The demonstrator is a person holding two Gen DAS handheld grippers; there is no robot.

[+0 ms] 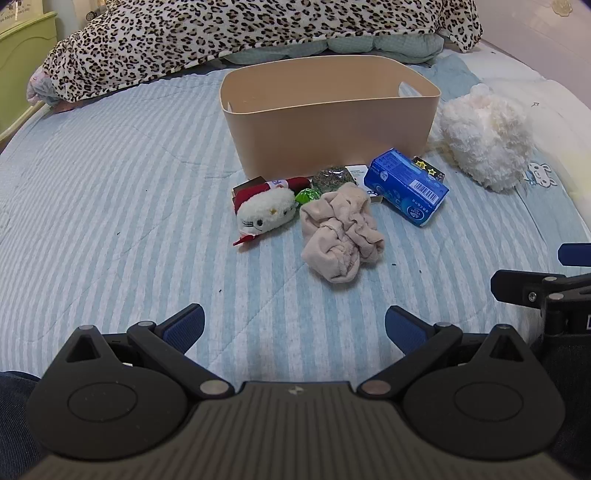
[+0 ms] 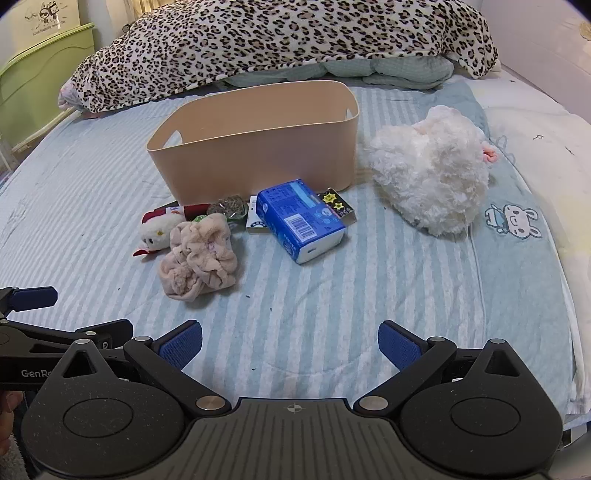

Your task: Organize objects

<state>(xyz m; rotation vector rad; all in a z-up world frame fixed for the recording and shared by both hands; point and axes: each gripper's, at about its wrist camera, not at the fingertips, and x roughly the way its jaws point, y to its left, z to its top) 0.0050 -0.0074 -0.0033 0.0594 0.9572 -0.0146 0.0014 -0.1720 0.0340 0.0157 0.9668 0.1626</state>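
A beige plastic bin (image 1: 332, 122) (image 2: 258, 147) stands on the striped bed. In front of it lie a small white cat plush with a red hat (image 1: 264, 214) (image 2: 157, 230), a crumpled beige cloth (image 1: 341, 236) (image 2: 199, 254), a blue tissue pack (image 1: 406, 186) (image 2: 301, 219), a green candy (image 1: 306, 195), a dark glittery packet (image 1: 330, 179) (image 2: 229, 206) and a black starred box (image 2: 338, 205). A fluffy white plush (image 1: 487, 136) (image 2: 428, 170) lies right of the bin. My left gripper (image 1: 294, 326) and right gripper (image 2: 290, 343) are both open and empty, low over the bed, short of the objects.
A leopard-print blanket (image 1: 240, 33) (image 2: 280, 40) is piled behind the bin. A green cabinet (image 2: 40, 62) stands at the far left. A white pillow (image 2: 535, 140) lies at the right. The striped blue bedspread (image 1: 110, 206) stretches on the left.
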